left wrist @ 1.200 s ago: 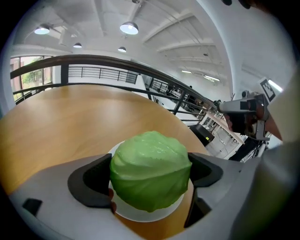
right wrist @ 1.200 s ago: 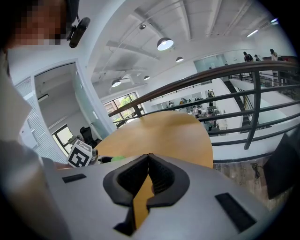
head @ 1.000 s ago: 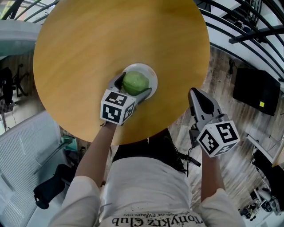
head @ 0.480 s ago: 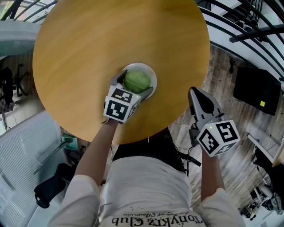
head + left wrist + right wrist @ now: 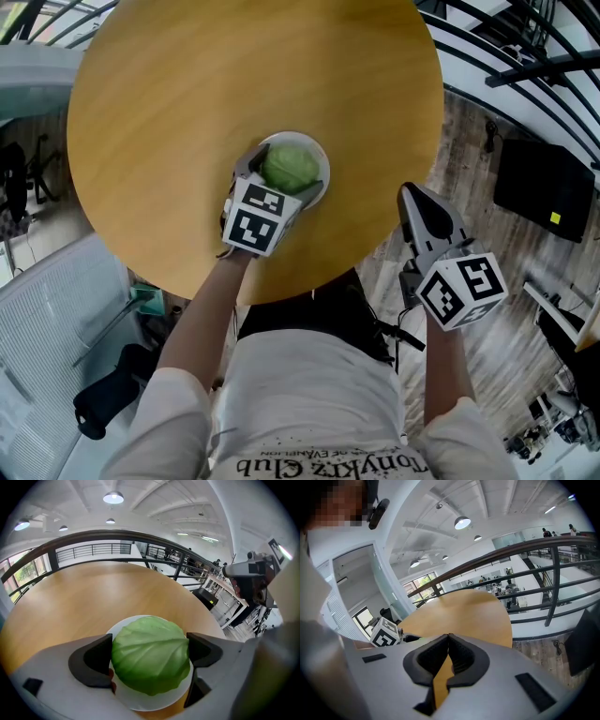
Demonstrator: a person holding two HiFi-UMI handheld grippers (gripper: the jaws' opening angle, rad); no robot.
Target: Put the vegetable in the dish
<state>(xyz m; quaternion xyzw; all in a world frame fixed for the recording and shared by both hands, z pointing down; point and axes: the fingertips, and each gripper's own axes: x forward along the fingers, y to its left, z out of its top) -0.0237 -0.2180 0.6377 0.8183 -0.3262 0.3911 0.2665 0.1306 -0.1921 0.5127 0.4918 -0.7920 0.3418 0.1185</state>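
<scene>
Left gripper (image 5: pixel 149 657) jaws pinch the cabbage (image 5: pixel 152 641) on both sides, directly over the white dish (image 5: pixel 154 702) — seated or nearly so. Over the last second the gripper has nudged forward, centring it. Likely only the release remains. Right gripper (image 5: pixel 447 660) jaws are pressed together, empty, parked off the table (image 5: pixel 234 75) edge — unchanged.

The table (image 5: pixel 187 94) is round, its top a smooth honey-yellow wood with faint grain running across it, and it stands over a grey plank floor (image 5: pixel 469 159) that shows past its right edge. Directly on it lies a small round white dish (image 5: pixel 323 161). The dish sits flat on the wood in the near half of the top, a little right of the middle and well in from the edge closest to the person.
</scene>
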